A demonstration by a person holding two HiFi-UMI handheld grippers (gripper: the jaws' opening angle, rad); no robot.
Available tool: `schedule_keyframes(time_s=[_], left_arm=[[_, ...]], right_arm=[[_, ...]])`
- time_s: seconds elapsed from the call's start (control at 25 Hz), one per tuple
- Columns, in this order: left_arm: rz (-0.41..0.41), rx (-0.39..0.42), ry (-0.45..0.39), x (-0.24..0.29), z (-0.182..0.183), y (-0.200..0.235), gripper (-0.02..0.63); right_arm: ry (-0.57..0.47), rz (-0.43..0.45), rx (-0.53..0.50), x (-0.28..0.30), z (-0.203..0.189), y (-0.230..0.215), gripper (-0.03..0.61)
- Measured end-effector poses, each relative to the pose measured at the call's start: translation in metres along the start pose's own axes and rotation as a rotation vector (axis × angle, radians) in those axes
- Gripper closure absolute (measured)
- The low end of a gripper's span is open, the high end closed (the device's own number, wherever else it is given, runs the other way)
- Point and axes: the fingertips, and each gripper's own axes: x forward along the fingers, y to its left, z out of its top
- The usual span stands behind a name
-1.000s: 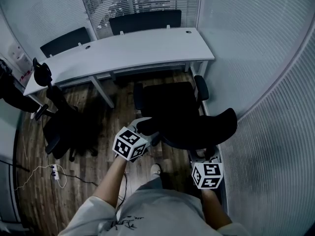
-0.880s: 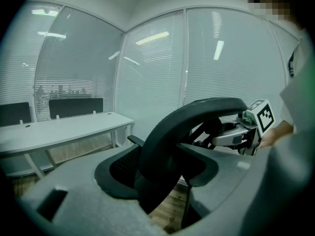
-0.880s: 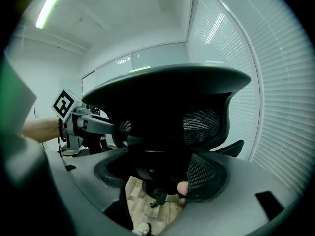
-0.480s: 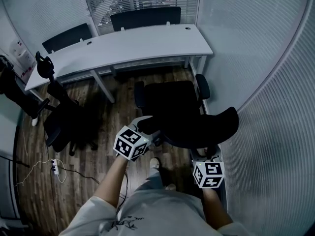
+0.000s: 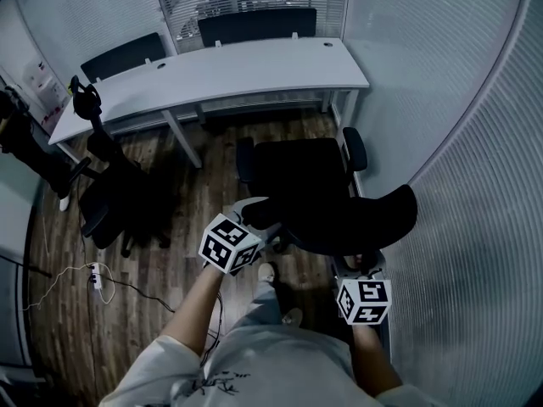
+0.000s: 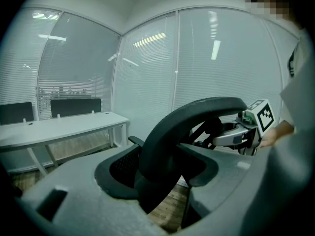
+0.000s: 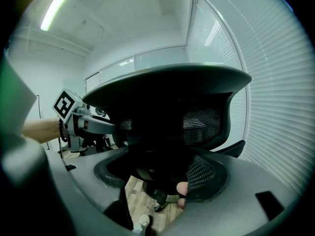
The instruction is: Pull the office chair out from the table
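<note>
Left of frame: a second black chair [image 5: 119, 200] stands by the white table's [image 5: 229, 73] left end. Lower centre: left gripper [image 5: 251, 216], jaws clamped on the left edge of the office chair's [image 5: 305, 181] backrest [image 5: 361, 223]. Office chair sits mid-frame, near the table, wood floor [image 5: 59, 312] showing between them. Lower right: right gripper [image 5: 362, 270], jaws clamped on the backrest's right part.

office chair [image 5: 327, 202]: I see black all over, mesh weave in the back.
bench [image 5: 212, 79]: plain white, top and legs.
left tool [image 5: 253, 214]: grey body; its cube is white with black square markers.
right tool [image 5: 361, 268]: grey as well, with the same black-and-white cube.
floor [image 5: 161, 270]: brown wood planks.
walls [image 5: 458, 100]: I read them as pale, with fine stripes.
</note>
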Motion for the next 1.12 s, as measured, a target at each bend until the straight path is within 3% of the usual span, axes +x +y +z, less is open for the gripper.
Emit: schedule_keyframes(time_s=[0.72,1.12], left_arm=[[0.009,0.006,-0.015,-0.025,-0.026,-0.063,0.371],[0.007,0.006,-0.017,-0.027,-0.025,-0.071,0.371]], right_arm=[[-0.014,0.018,-0.003,-0.063,-0.033,0.006,0.301],[-0.012,0.019,-0.003,-0.071,-0.033,0.004,0.301]])
